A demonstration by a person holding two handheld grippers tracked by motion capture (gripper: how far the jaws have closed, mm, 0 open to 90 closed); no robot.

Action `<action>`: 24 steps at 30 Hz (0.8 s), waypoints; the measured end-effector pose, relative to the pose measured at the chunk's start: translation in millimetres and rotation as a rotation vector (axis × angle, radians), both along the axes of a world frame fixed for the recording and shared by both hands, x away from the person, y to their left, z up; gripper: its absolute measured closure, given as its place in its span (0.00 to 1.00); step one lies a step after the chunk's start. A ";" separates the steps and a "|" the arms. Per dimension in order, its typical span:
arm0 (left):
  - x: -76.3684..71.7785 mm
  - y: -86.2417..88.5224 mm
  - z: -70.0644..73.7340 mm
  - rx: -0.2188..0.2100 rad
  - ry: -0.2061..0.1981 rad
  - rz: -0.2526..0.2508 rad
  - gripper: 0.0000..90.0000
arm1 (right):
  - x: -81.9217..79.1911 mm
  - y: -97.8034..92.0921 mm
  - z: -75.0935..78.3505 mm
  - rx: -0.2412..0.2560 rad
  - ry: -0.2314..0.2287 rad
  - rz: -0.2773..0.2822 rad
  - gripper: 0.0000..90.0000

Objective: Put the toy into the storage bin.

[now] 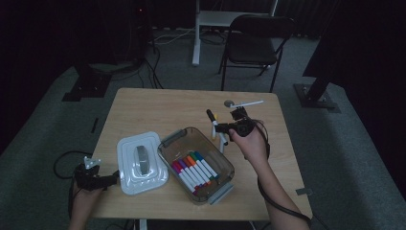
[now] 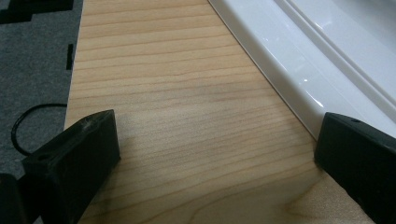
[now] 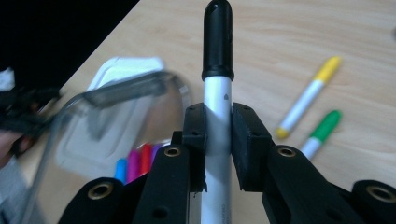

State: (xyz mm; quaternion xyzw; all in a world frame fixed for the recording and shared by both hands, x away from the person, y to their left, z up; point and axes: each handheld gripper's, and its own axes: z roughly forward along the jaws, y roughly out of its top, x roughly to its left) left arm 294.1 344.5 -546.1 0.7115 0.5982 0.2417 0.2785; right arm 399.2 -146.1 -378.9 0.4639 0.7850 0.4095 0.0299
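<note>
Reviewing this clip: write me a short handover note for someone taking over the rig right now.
Right gripper: shut on the black-capped marker, held above the table beside the clear box.
Left gripper: open, low over the table next to the white lid, holding nothing.
Done: several markers lie in the box.
Left: box the held marker, then the yellow-capped marker and green-capped marker lying on the table; the lid probably goes on last.
</note>
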 end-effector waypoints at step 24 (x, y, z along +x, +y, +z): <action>0.0 0.0 0.0 0.000 0.000 0.000 0.01 | -45.0 84.5 -22.4 -0.060 0.107 0.308 0.85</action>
